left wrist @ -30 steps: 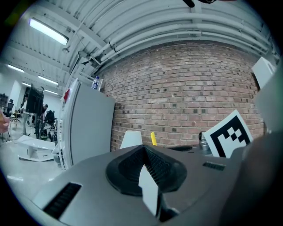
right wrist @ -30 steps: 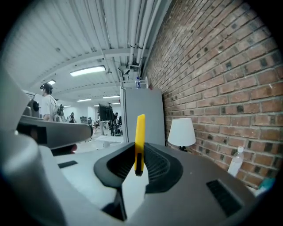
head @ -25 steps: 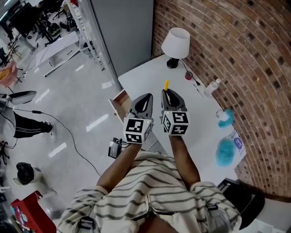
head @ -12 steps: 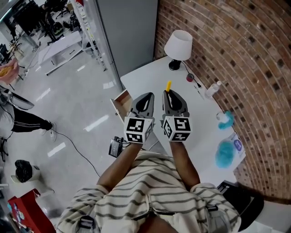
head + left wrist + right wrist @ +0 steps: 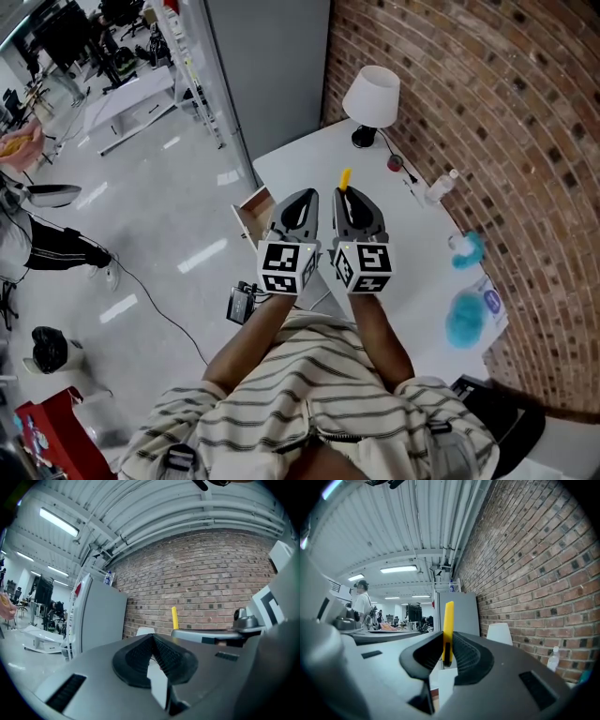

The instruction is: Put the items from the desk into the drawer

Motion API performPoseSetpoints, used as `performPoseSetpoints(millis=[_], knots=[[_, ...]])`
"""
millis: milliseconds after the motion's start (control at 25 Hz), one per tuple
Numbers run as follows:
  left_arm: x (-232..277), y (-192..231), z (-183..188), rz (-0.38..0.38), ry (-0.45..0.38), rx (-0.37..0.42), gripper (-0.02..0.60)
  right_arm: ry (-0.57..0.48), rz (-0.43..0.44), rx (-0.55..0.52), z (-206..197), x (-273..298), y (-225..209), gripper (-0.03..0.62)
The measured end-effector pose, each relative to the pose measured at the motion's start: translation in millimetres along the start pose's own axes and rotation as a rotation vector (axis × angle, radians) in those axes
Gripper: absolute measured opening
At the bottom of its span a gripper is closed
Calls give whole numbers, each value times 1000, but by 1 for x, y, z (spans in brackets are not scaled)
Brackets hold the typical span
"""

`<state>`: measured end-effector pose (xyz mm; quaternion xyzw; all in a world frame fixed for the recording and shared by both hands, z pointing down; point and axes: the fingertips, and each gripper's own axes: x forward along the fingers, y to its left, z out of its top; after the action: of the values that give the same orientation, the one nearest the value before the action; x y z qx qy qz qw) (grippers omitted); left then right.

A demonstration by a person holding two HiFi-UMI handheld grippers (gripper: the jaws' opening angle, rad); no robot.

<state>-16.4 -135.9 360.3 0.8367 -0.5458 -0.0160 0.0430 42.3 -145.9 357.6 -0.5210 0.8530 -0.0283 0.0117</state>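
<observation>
My right gripper (image 5: pixel 346 192) is shut on a yellow utility knife (image 5: pixel 448 630), whose tip sticks out past the jaws (image 5: pixel 344 176). The left gripper (image 5: pixel 302 199) hangs beside it, jaws pressed together with nothing between them (image 5: pixel 151 652). Both are held up above the white desk (image 5: pixel 309 159), near its left edge. Under the left gripper an open wooden drawer (image 5: pixel 251 208) juts out from the desk's side. On the desk lie a small red item (image 5: pixel 394 162), a clear bottle (image 5: pixel 441 185), a blue cloth-like item (image 5: pixel 466 249) and a blue round item (image 5: pixel 462 316).
A white table lamp (image 5: pixel 371 97) stands at the desk's far end, against the brick wall (image 5: pixel 487 103). A grey cabinet (image 5: pixel 267 56) stands behind the desk. A black cable and box (image 5: pixel 236 304) lie on the floor to the left.
Both grippers hold the same pose with the yellow knife. The view has shifted slightly; a person at the far left has moved.
</observation>
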Motion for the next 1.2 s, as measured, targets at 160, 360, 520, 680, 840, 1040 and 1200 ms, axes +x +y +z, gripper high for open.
performPoseSetpoints(millis=[160, 360, 520, 680, 840, 1040, 1200], knots=[[-1, 0, 3, 9, -6, 13, 8, -11, 6, -5, 3, 0, 3, 67], [-2, 0, 3, 22, -3, 22, 8, -12, 12, -2, 2, 0, 4, 67], [-2, -2, 4, 26, -2, 40, 8, -10, 17, 10, 0, -1, 3, 67], [-4, 1, 3, 39, 1, 50, 6, -12, 19, 16, 0, -2, 4, 67], [-6, 1, 7, 41, -21, 51, 6, -19, 20, 25, 2, -3, 4, 67], [-6, 0, 9, 53, -22, 74, 8, -20, 17, 33, 1, -5, 1, 67], [-8, 0, 9, 53, -19, 76, 8, -19, 22, 34, 1, -5, 3, 67]])
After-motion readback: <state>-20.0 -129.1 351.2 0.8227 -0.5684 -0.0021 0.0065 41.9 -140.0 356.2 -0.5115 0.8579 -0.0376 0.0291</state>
